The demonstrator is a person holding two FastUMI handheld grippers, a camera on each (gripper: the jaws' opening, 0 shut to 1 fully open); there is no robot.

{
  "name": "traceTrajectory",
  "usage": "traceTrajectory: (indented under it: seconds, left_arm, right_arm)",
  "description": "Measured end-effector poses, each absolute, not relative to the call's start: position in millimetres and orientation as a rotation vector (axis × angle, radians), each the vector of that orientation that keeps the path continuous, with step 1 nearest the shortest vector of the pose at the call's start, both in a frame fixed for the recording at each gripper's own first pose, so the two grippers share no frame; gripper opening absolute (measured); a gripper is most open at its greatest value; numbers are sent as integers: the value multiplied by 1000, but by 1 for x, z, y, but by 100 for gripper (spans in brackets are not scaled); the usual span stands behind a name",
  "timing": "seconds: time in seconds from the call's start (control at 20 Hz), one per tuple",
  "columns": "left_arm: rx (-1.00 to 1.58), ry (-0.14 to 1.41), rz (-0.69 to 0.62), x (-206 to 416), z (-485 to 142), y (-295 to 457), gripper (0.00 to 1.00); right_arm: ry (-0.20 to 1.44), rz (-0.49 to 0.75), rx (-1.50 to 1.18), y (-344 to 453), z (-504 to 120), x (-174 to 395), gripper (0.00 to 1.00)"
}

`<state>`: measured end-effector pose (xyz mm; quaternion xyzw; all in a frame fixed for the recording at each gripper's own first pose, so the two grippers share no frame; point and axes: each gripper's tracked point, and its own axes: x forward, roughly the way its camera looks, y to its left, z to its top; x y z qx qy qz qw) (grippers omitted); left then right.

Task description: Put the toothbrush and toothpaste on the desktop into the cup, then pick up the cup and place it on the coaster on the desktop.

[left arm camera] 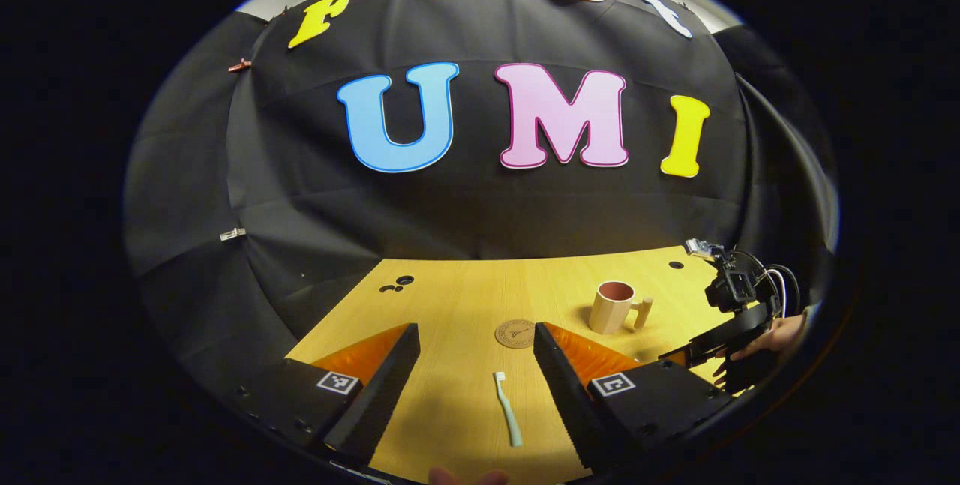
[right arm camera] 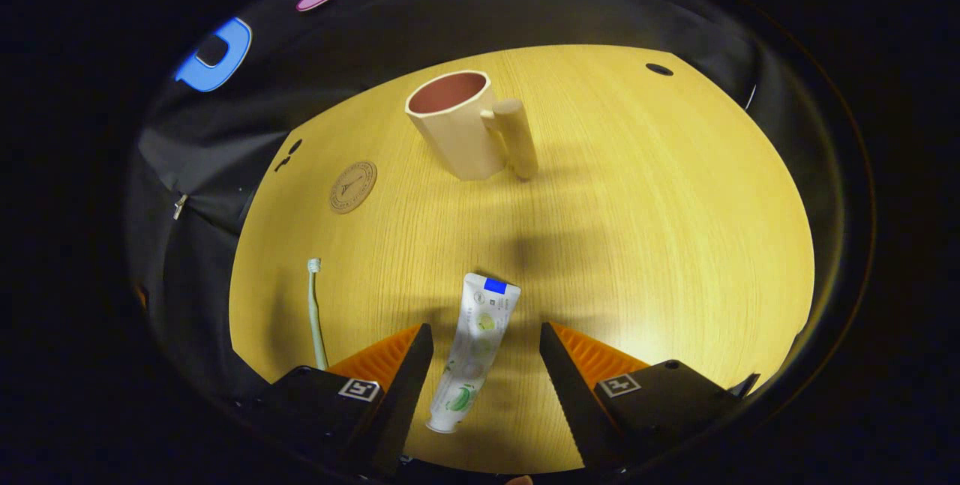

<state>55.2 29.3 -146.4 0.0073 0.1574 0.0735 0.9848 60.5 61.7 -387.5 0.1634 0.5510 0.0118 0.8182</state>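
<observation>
no text can be read: print on the toothpaste tube (right arm camera: pixel 474 342) and coaster (right arm camera: pixel 352 187) is too small.

One toothbrush (right arm camera: pixel 316 310) is lying on the desktop (right arm camera: pixel 637 230), and one toothpaste tube (right arm camera: pixel 474 350) is lying there too. One cup (right arm camera: pixel 457 125) is standing on the wood and one round coaster (right arm camera: pixel 353 187) is sitting flat on it. Two grippers are showing in the left gripper view, the left gripper (left arm camera: pixel 476 365) and the right gripper (left arm camera: pixel 720 346), with one hand (left arm camera: pixel 776 335) gripping the latter.
</observation>
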Motion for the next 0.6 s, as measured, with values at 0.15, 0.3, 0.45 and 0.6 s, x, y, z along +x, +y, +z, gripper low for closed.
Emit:
traceTrajectory:
  seconds: [0.15, 0.3, 0.45, 0.6]
  left_arm:
    - [22, 328, 155, 62, -154, 31, 96]
    - [24, 344, 160, 67, -161, 34, 96]
    - [19, 359, 168, 71, -170, 36, 96]
    - [18, 381, 166, 73, -180, 35, 97]
  right_arm:
    - [1220, 27, 372, 71, -401, 62, 82]
    - [1268, 20, 378, 78, -412, 59, 75]
    - [1275, 5, 388, 76, -411, 62, 61]
    - [1308, 18, 409, 86, -416, 60, 37]
